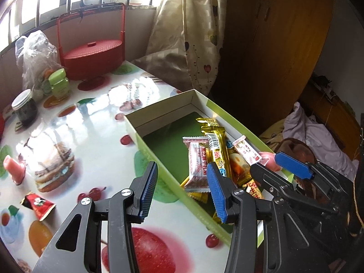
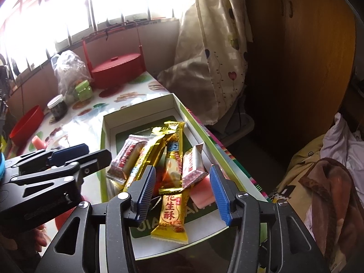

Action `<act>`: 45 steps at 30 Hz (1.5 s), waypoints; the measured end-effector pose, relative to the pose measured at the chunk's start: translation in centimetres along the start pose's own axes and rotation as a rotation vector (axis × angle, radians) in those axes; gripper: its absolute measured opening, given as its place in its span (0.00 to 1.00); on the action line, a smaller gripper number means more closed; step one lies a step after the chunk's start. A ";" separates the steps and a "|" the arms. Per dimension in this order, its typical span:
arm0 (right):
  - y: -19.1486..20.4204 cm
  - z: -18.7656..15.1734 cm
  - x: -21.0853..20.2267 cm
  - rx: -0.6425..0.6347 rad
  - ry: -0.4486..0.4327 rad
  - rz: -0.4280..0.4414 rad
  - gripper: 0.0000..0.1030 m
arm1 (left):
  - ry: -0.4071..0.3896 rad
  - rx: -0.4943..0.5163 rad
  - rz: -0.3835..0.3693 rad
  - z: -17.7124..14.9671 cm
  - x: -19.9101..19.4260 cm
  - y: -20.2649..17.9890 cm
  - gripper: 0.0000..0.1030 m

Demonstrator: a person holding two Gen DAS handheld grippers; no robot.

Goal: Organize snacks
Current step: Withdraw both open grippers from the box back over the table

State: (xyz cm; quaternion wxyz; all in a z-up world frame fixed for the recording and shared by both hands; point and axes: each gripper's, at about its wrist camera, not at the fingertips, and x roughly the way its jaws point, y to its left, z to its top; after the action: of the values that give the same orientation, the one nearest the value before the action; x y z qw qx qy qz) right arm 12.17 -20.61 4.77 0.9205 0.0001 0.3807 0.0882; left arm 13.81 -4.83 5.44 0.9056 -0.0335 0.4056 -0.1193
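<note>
A glossy worktop (image 1: 91, 118) printed with fruit and cakes fills the left of both views, set under a barred window, with a patterned curtain (image 1: 200, 34) hanging at its far right corner. On its right edge lies a shallow green box (image 2: 218, 150) with white inner walls and a dark green floor. At the back stands a red lidded basket (image 1: 91, 56) with a tall handle, beside a crumpled plastic bag (image 1: 36, 54), a green bottle (image 1: 59, 84) and a dark glass jar (image 1: 24, 109).

The left gripper (image 1: 184, 188) hangs over the near left wall of the box, its blue-padded fingers (image 1: 149, 188) standing apart with nothing between them. The right gripper (image 2: 182, 193) hovers over the near end of the box, fingers likewise parted and holding nothing, a yellow peanut bar (image 2: 173, 218) lying on the box floor below the gap.

The snacks are piled in the near half of the box: gold-wrapped bars (image 2: 175, 141), red-and-white packets (image 2: 127, 157) and a pink piece (image 2: 202, 191). Two more lie loose on the worktop to the left, a pink sweet (image 1: 14, 166) and a small red wrapped candy (image 1: 38, 204).
</note>
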 end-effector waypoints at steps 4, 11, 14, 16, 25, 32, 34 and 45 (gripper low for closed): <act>0.7 0.0 -0.1 -0.010 -0.003 0.006 0.48 | -0.008 -0.012 0.005 -0.3 -0.8 0.8 0.45; 2.1 0.1 -0.3 -0.028 -0.006 0.012 0.48 | -0.025 -0.036 0.035 -0.9 -2.1 2.6 0.45; 2.8 0.2 -0.2 -0.032 -0.008 0.020 0.48 | -0.026 -0.049 0.047 -1.3 -2.6 3.4 0.45; 3.3 0.3 -0.2 -0.038 -0.012 0.029 0.48 | -0.025 -0.059 0.053 -1.6 -2.7 3.9 0.45; 6.4 0.9 0.2 -0.088 -0.022 0.071 0.48 | -0.031 -0.105 0.104 -2.5 -3.9 6.9 0.45; 9.1 1.2 1.0 -0.131 -0.015 0.103 0.48 | -0.040 -0.134 0.133 -3.2 -4.9 8.8 0.45; 9.8 1.1 1.1 -0.144 -0.013 0.110 0.48 | -0.041 -0.142 0.138 -3.3 -5.1 9.3 0.45; 13.6 1.3 2.0 -0.204 -0.002 0.180 0.48 | -0.047 -0.190 0.182 -4.4 -6.3 12.1 0.45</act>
State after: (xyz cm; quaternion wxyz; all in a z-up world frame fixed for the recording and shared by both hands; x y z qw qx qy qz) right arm 12.21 -6.78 5.22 0.9044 -0.0593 0.3675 0.2085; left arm 8.78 8.62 5.20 0.9146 -0.0849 0.3953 0.0034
